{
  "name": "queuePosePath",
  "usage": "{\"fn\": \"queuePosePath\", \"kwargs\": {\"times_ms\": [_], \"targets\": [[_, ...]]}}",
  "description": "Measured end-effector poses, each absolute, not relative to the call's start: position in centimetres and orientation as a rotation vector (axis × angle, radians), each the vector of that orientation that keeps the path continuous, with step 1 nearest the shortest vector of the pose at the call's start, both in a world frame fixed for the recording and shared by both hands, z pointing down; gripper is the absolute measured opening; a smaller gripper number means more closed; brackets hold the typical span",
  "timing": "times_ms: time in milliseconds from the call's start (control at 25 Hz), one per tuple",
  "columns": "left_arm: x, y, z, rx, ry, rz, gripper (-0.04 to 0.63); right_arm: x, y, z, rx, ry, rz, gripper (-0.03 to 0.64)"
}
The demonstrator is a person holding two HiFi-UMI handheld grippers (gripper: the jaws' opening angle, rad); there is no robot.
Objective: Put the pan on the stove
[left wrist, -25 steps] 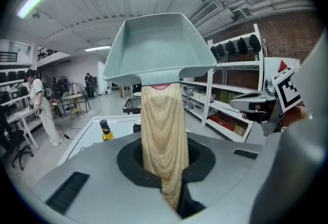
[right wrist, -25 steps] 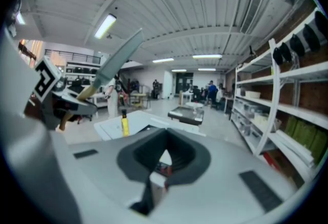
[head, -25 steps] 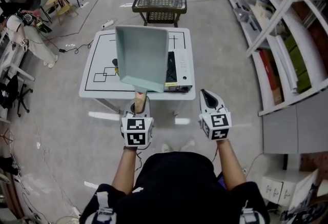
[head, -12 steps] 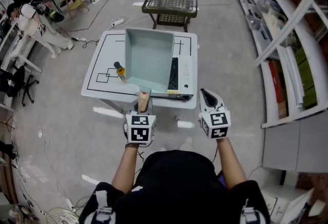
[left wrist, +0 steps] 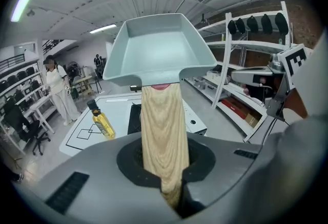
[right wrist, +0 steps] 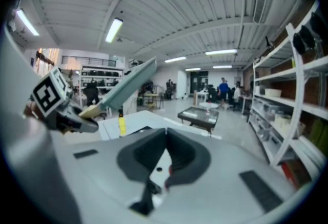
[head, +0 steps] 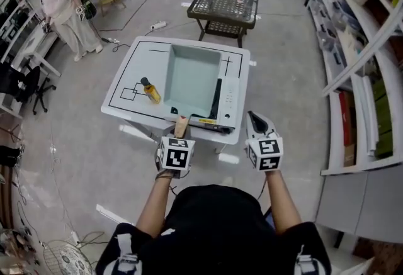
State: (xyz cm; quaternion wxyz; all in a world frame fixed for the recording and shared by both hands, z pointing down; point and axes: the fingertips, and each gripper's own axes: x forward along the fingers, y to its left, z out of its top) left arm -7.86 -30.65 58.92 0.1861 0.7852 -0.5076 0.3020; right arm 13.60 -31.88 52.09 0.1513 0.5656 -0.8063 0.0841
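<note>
1. Head view: left gripper (head: 179,139) is clamped on the wooden handle (head: 181,125) of the pale green pan (head: 192,82).
2. The pan hangs over the stove (head: 228,96) on the white table (head: 126,69). The left gripper view shows it raised clear of the top.
3. Jaws of the right gripper (head: 257,121) are together with nothing between them, near the table's front edge.
4. A yellow bottle (head: 151,90) stands left of the pan, apart from it.

The right gripper (right wrist: 165,138), low centre, has its jaws together, empty. At left, the left gripper (right wrist: 54,107) holds the tilted pan (right wrist: 130,86).
</note>
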Motion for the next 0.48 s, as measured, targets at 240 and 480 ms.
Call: {"fn": "queuePosePath", "kwargs": {"times_ms": [240,480], "targets": [[-7.7,-31.5,62.7,2.109,-1.403,0.935,0.052,13.6,-32.7,53.1,1.565,-2.341,0.254,0.035],[-7.7,-32.3,65.9,2.039,-1.366,1.021,0.054,13.8,-33.1,53.9,1.530,-2.345,0.270,0.035]]}}
